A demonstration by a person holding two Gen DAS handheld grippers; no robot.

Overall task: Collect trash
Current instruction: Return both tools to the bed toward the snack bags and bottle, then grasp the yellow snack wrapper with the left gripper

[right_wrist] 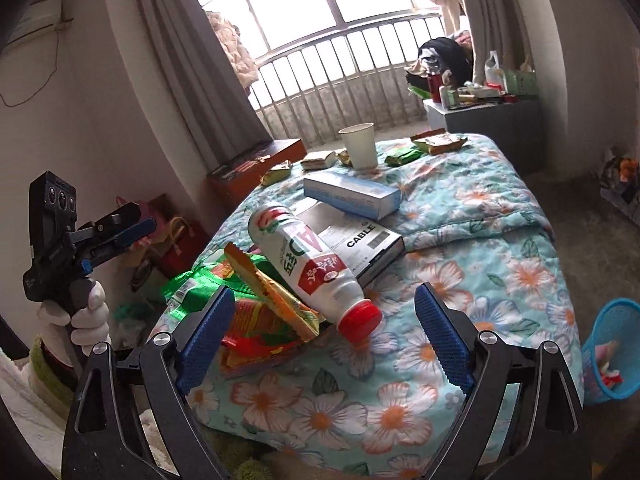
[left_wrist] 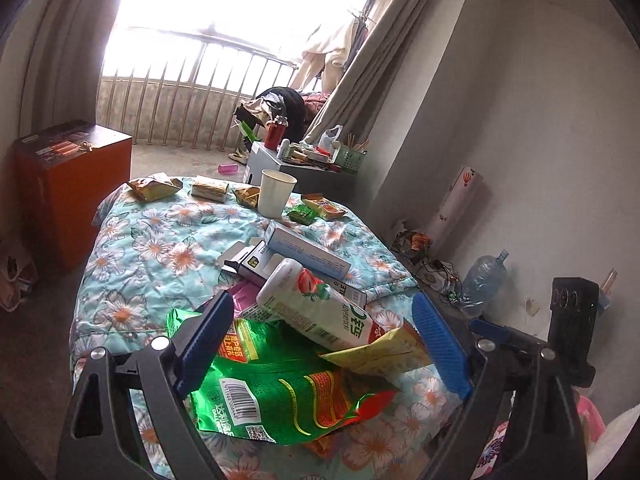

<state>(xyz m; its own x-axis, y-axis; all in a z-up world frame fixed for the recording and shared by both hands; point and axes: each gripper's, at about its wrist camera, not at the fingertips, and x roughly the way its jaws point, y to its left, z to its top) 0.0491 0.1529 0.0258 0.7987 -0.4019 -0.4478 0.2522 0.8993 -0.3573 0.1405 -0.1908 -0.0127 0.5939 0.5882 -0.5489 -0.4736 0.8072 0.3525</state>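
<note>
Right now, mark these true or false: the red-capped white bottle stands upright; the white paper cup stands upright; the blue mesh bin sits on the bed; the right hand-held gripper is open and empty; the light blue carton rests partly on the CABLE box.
1. The red-capped white plastic bottle stands upright. False: it lies tilted across the crumpled green snack bag and the yellow wrapper.
2. The white paper cup stands upright. True.
3. The blue mesh bin sits on the bed. False: it stands on the floor beside the floral quilt.
4. The right hand-held gripper is open and empty. True.
5. The light blue carton rests partly on the CABLE box. True.
</note>
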